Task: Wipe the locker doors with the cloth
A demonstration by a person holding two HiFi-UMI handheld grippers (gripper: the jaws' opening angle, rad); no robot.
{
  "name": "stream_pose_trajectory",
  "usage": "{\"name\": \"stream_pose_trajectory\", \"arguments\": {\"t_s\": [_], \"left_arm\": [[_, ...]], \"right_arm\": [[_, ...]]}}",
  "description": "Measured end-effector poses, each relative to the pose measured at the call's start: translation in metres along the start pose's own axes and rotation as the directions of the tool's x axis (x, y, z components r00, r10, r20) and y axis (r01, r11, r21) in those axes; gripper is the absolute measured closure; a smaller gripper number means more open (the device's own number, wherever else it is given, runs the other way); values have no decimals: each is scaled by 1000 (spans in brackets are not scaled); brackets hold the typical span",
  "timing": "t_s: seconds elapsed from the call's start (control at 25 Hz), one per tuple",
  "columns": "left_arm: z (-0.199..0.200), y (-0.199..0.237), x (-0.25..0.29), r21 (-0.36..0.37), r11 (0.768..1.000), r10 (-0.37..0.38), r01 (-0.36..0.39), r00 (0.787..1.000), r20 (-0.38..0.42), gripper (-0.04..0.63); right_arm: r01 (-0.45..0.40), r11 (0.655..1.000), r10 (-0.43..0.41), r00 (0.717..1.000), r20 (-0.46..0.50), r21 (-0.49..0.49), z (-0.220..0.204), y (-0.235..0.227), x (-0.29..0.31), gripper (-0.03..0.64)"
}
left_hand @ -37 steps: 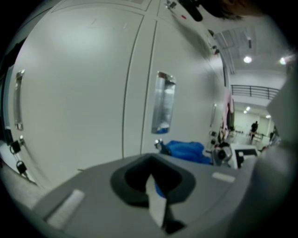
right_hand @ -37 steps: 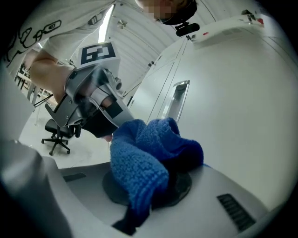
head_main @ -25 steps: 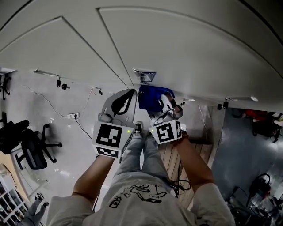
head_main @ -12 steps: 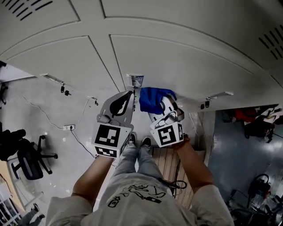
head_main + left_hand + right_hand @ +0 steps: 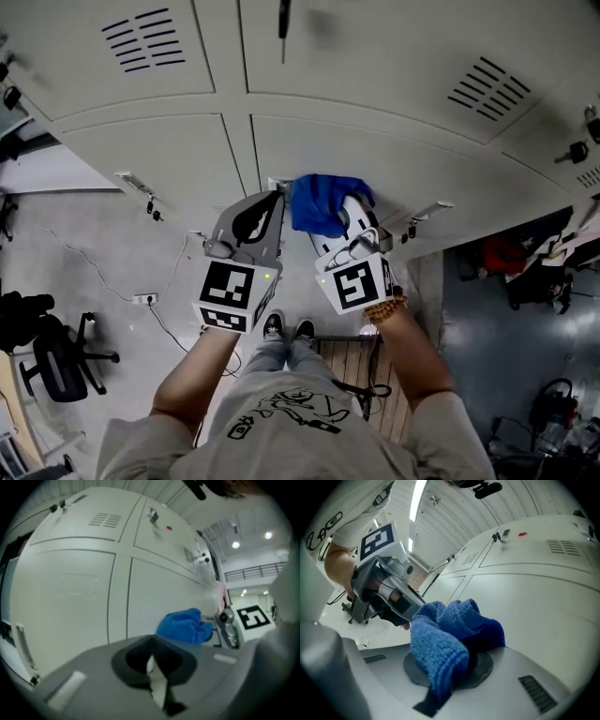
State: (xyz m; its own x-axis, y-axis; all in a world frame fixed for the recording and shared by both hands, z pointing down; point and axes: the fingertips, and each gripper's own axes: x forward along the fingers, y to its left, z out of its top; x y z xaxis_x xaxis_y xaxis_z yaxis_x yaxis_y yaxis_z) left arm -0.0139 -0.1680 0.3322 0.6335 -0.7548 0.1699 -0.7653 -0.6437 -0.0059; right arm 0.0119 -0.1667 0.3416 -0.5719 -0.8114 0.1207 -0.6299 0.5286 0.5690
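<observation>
A bunched blue cloth (image 5: 322, 202) is pressed against a pale grey locker door (image 5: 422, 173), just right of the seam between two doors. My right gripper (image 5: 343, 212) is shut on the blue cloth (image 5: 449, 632), which bulges out of its jaws. My left gripper (image 5: 270, 199) hangs close beside it on the left with its jaws together and nothing in them, its tip near the door seam. In the left gripper view, the left gripper (image 5: 153, 663) points at the locker door (image 5: 65, 597), and the cloth (image 5: 183, 626) lies to its right.
Vented upper doors (image 5: 145, 39) run across the top. Latch plates (image 5: 136, 182) stick out at the lower door edges, and keys (image 5: 574, 151) hang in locks at the right. An office chair (image 5: 56, 352) stands on the floor at left. A wooden pallet (image 5: 362, 361) lies by my feet.
Both grippers and the cloth have risen up the locker front. The vented upper doors have come into view, and the floor has dropped lower in the picture.
</observation>
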Motion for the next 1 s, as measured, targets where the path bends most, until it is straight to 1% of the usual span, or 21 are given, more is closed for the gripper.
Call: {"name": "stream_pose_trajectory", "arguments": {"t_s": [0.2, 0.4, 0.56, 0.8, 1.0], "left_arm": [[33, -1, -6, 19, 1000, 0, -1, 999, 54, 592], [65, -7, -12, 31, 999, -11, 7, 994, 113, 592], [83, -13, -12, 51, 999, -24, 17, 990, 137, 592], [94, -25, -6, 64, 997, -42, 32, 988, 149, 592], [83, -36, 3, 57, 997, -61, 54, 990, 129, 592]], "right_arm": [[45, 999, -44, 996, 81, -6, 44, -28, -7, 584], [67, 997, -64, 994, 91, -39, 80, -52, -14, 584], [94, 995, -89, 988, 124, -34, 102, -72, -23, 584], [117, 993, -112, 984, 139, -28, 105, -88, -37, 584], [139, 990, -139, 981, 138, 11, 86, -93, -51, 584]]}}
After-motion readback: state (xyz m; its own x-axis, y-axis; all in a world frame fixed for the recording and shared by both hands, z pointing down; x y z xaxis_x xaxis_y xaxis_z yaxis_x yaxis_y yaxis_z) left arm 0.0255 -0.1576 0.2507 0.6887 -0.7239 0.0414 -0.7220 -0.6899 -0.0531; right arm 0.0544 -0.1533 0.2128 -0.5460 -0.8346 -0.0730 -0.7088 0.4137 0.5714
